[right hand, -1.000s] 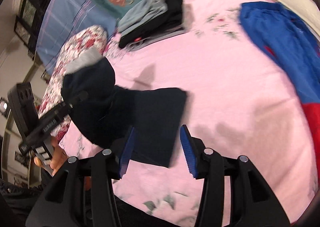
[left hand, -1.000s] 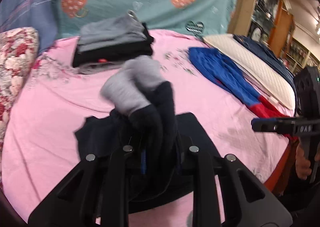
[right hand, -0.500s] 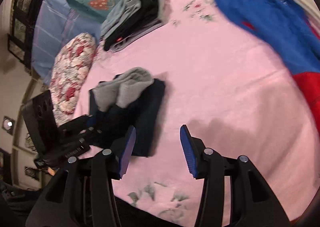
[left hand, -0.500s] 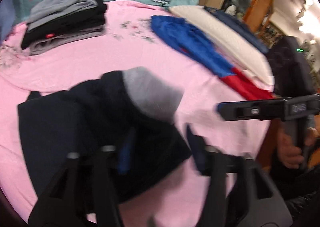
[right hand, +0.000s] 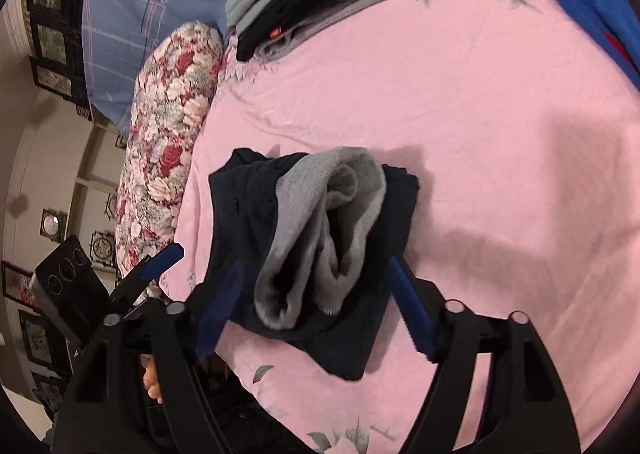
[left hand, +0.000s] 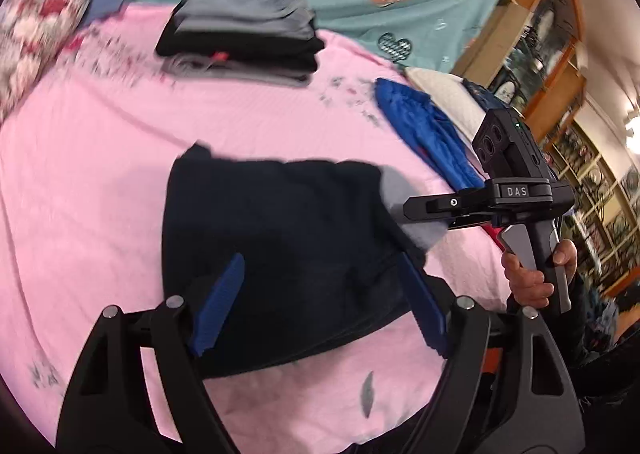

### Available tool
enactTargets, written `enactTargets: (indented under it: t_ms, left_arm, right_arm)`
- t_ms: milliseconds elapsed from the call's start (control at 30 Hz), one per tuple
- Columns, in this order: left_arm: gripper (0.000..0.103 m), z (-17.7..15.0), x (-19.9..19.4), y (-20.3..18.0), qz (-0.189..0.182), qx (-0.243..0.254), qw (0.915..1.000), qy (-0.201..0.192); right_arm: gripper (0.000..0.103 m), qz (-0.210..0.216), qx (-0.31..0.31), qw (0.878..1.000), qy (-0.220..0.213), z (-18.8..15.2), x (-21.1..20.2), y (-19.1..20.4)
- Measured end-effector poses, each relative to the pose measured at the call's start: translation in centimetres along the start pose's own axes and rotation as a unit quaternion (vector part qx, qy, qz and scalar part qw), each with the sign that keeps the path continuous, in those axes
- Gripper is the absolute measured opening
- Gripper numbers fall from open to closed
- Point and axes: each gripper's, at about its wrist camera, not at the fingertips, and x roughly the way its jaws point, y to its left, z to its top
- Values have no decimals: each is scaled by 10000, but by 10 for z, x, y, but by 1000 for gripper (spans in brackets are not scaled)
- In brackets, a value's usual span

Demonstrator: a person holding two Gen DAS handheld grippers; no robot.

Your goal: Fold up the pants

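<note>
Dark navy pants [left hand: 280, 238] lie folded on the pink bed sheet [left hand: 100, 173], their grey cuffs [left hand: 424, 234] on top at the right end. My left gripper [left hand: 320, 306] hangs open just over the pants' near part, its blue pads wide apart and touching nothing. In the right wrist view the grey cuffs [right hand: 320, 221] rest bunched on the navy cloth [right hand: 384, 334]. My right gripper [right hand: 316, 308] straddles them, its jaws opening, the cuffs between the pads but not pressed. A hand [left hand: 532, 282] holds the right gripper [left hand: 408, 213] beside the cuffs.
A stack of folded grey and black clothes [left hand: 240, 37] sits at the far side of the bed. A blue garment [left hand: 424, 133] and a white pillow [left hand: 444, 93] lie on the right. A floral pillow [right hand: 168, 133] bounds the left. Wooden shelves [left hand: 540, 33] stand beyond.
The left gripper, earlier shut on the lifted pants, let go and opened wide. The pants dropped folded onto the sheet. Both grippers came down over them, and the right jaws spread wider.
</note>
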Motion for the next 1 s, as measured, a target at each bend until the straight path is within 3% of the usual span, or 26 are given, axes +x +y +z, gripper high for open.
enactTargets:
  t_ms: [67,100,133,233,367,467,500,633,800,900,967,1000]
  left_arm:
    - [78,-5,8,10,53,-165,9998,115]
    - [72,-7,12,14,85,-255,9994,197]
    - [71,-9,13,18,115,-313,9992,240]
    - [66,-7,14,18,-21,-328,9992,240]
    - [61,-8,18,13,-117,-227,9992,307]
    - [62,-12,26,14,-45,-178,9991,382]
    - [62,-12,28,15,-25,-184,9991,389]
    - [62,-12,16,15,53,-167,9992,355]
    - [62,-20,-1,21,-31,-264,9993,266]
    - [62,-21,-8,13,-174,-101,9997,163]
    - [62,-21,-11,6,-219,68,9997,109]
    - [63,-20,-10,3,-209,132,9996,98]
  right_arm:
    - [75,-26,82,9999,59,2,11,-2]
    - [45,-139,-58,9999,-63,1,10,3]
    - [33,-245,-227,9993,-144,-1,6,9]
    - [20,-218,-372,9982,-425,-10,-19,19]
    - [19,-326,-201,9969,-692,-31,-44,16]
    - [19,-584,7,9963,-627,-42,-30,0]
    - [22,-734,71,9956,-571,-42,-20,-7]
    - [51,-1231,-78,9915,-422,-33,-17,-4]
    - [55,-1639,-918,9788,-817,-22,-55,56]
    - [55,-1453,-1461,9749,-844,0,-42,102]
    - [51,-1221,-1927,9724,-486,14,-10,132]
    - [35,-1181,-2054,9709,-339,19,4,143]
